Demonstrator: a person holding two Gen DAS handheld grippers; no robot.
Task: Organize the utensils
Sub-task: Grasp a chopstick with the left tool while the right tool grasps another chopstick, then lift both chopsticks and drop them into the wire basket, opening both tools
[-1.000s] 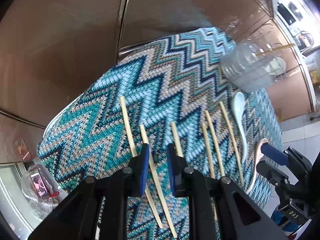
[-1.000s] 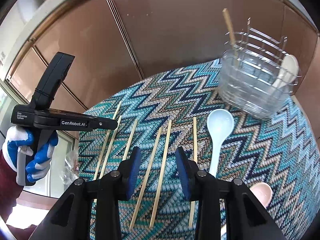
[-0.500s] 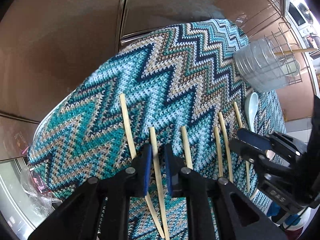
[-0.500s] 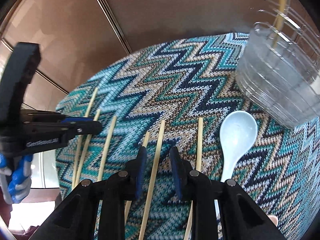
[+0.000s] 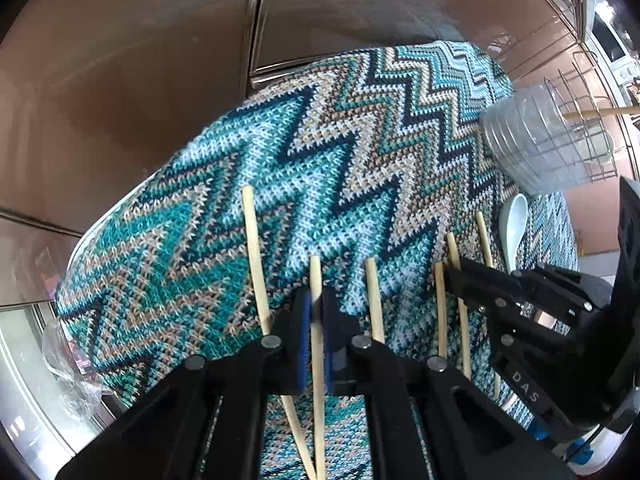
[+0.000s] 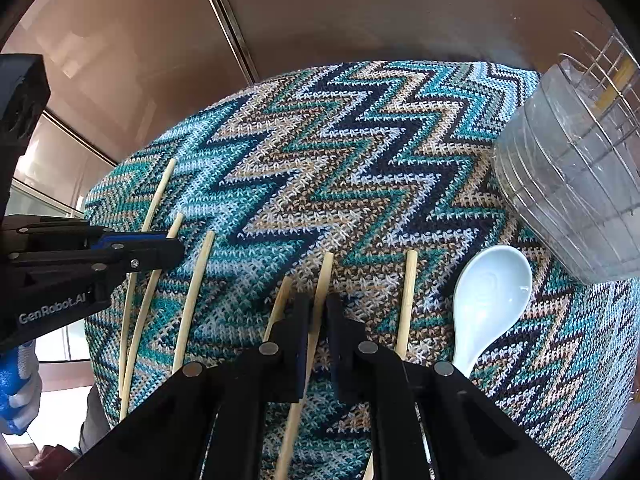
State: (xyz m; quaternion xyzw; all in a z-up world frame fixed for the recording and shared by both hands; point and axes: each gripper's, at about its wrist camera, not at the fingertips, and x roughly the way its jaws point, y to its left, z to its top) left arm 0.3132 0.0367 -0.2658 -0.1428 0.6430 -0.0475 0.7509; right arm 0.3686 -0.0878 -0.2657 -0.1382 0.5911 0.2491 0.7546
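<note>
Several wooden chopsticks lie side by side on a zigzag knit cloth [image 5: 360, 152]. My left gripper [image 5: 315, 308] is shut on one chopstick [image 5: 316, 280], second from the left, low on the cloth. My right gripper [image 6: 318, 314] is shut on another chopstick [image 6: 325, 276] in the middle of the row. A pale blue spoon [image 6: 486, 300] lies to the right of the chopsticks. A clear utensil holder [image 6: 576, 200] in a wire rack stands at the right with one chopstick [image 5: 600, 112] in it.
Brown cabinet panels [image 5: 120, 80] rise behind the table. The right gripper's body [image 5: 560, 320] shows at the right of the left wrist view; the left gripper's body [image 6: 60, 272] shows at the left of the right wrist view. A crumpled plastic bag [image 5: 72, 368] lies below the table's left edge.
Both grippers came down to the cloth and closed, each on a chopstick. One second ago both were open above the row.
</note>
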